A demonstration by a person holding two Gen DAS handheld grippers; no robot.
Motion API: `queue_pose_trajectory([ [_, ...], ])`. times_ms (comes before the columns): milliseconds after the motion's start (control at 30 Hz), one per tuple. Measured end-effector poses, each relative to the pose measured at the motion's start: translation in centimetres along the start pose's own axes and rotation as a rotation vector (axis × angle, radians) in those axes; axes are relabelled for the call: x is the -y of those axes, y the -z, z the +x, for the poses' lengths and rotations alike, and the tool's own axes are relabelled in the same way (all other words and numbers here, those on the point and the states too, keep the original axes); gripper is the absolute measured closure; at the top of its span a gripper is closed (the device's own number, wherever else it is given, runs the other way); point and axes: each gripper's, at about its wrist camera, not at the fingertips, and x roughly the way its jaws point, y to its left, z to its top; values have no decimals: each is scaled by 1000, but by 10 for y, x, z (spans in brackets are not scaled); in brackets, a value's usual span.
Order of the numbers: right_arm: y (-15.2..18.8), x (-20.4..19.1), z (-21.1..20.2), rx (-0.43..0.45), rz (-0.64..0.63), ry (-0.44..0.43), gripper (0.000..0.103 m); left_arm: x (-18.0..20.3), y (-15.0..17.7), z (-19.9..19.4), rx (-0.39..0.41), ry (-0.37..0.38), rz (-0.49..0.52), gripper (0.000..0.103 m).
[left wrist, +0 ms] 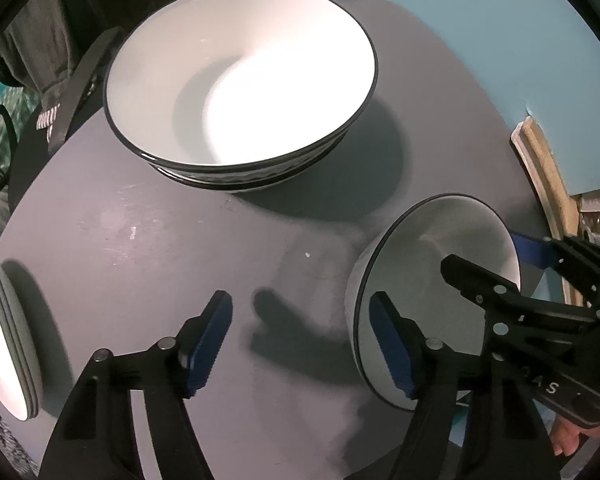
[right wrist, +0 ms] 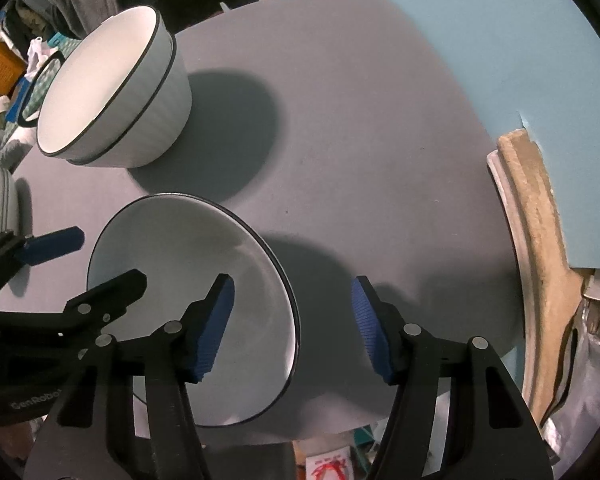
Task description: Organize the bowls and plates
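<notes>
Two stacked white bowls with black rims (left wrist: 240, 84) stand at the far side of the round grey table (left wrist: 140, 240); they also show in the right wrist view (right wrist: 116, 88). A single white bowl (left wrist: 432, 256) sits near the table's front right edge, also in the right wrist view (right wrist: 204, 280). My left gripper (left wrist: 304, 344) is open; its right finger is over this bowl's rim. My right gripper (right wrist: 292, 328) is open; its left finger is inside the bowl and its right finger outside, straddling the rim. A stack of white plates (left wrist: 4, 340) lies at the left.
A blue wall (right wrist: 460, 40) stands behind the table. A beige wooden frame (right wrist: 536, 240) stands to the right of the table. Clutter and a basket (right wrist: 40, 80) lie beyond the table's left side.
</notes>
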Motion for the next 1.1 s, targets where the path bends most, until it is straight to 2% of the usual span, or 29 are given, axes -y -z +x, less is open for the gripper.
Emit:
queue_pose_trajectory([
  [67, -1, -1, 1, -14, -8, -7, 54, -1, -1, 1, -8, 8, -11, 40],
  [100, -1, -1, 1, -20, -11, -9, 60, -1, -1, 3, -18, 17, -20, 47],
  [133, 0, -2, 1, -25, -15, -9, 63, -1, -2, 4, -25, 22, -24, 51],
  [233, 0, 2, 4, -32, -20, -11, 72, -3, -2, 7, -42, 35, -34, 55],
  [300, 2, 2, 4, -42, -25, -9, 83, -3, -1, 7, -45, 50, -34, 59],
  [367, 4, 3, 5, -53, -28, -3, 89, -4, -1, 9, -49, 59, -27, 63],
  [500, 6, 6, 4, -58, -23, 2, 94, 4, 3, 7, -53, 74, -12, 74],
  [733, 12, 9, 0, -61, -24, -5, 94, 15, 2, 11, -78, 93, 8, 91],
  [767, 3, -4, 7, -62, -22, -6, 95, 17, 3, 10, -77, 91, 13, 92],
  [1100, -8, -13, 4, -61, -13, -9, 97, 21, 8, 10, -87, 81, -4, 95],
])
